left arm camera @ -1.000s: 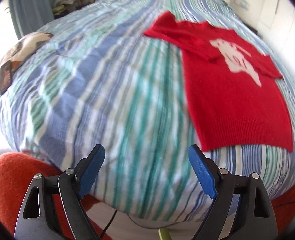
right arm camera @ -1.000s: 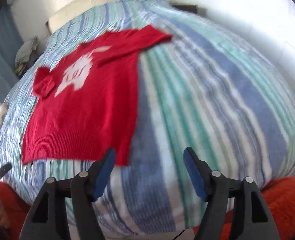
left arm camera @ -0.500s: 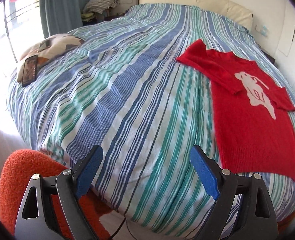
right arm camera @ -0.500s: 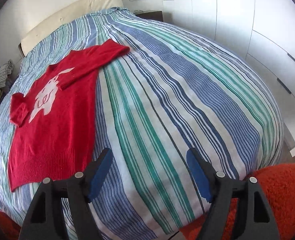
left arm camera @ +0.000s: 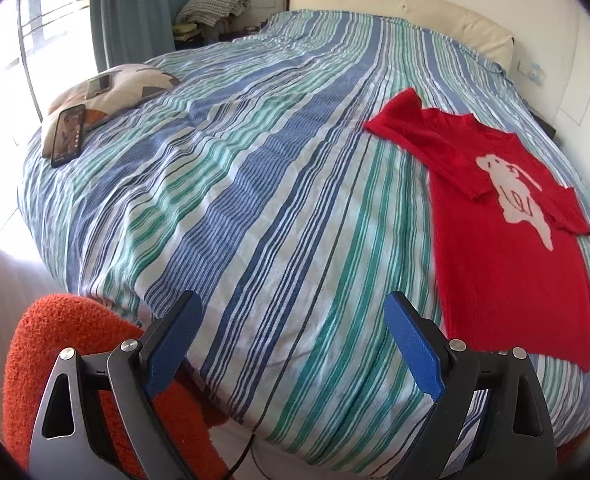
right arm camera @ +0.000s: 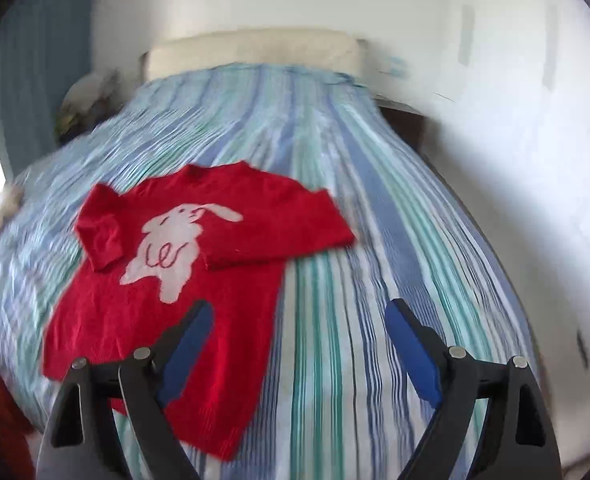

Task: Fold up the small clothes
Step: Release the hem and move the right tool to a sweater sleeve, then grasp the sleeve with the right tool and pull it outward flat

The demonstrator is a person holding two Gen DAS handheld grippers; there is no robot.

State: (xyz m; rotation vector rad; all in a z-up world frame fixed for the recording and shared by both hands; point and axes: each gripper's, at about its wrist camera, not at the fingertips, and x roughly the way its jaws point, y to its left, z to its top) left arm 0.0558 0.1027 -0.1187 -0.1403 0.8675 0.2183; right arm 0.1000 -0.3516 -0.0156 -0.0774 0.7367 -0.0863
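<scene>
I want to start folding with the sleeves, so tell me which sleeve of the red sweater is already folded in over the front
Both are. On the red sweater, the long sleeve crosses the chest to the rabbit; the other sleeve is only a short bunched flap.

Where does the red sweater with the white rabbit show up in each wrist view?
Left wrist: red sweater lies flat at the right side of the picture, on the striped bedspread.
Right wrist: red sweater lies left of centre, partly behind the gripper's left finger.
Shared landmark: cream headboard.
</scene>
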